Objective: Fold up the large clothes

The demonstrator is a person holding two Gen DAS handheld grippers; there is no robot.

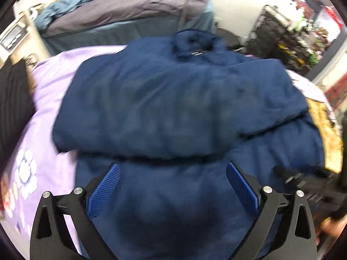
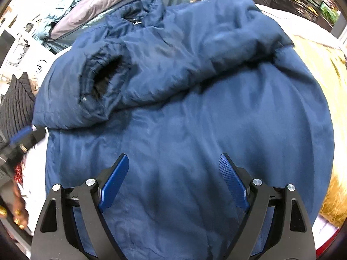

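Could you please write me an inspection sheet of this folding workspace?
Surface: bed with lilac flowered cover.
Job's things: blue jacket lying flat, both sleeves folded across, cuff on top.
Clutter: yellow cloth by the jacket's edge; black garment at the other edge.
Grippers: left claw open, nothing between; right claw open, empty.
Cables: nothing seen.
Surroundings: grey and teal clothes piled behind; shelves.
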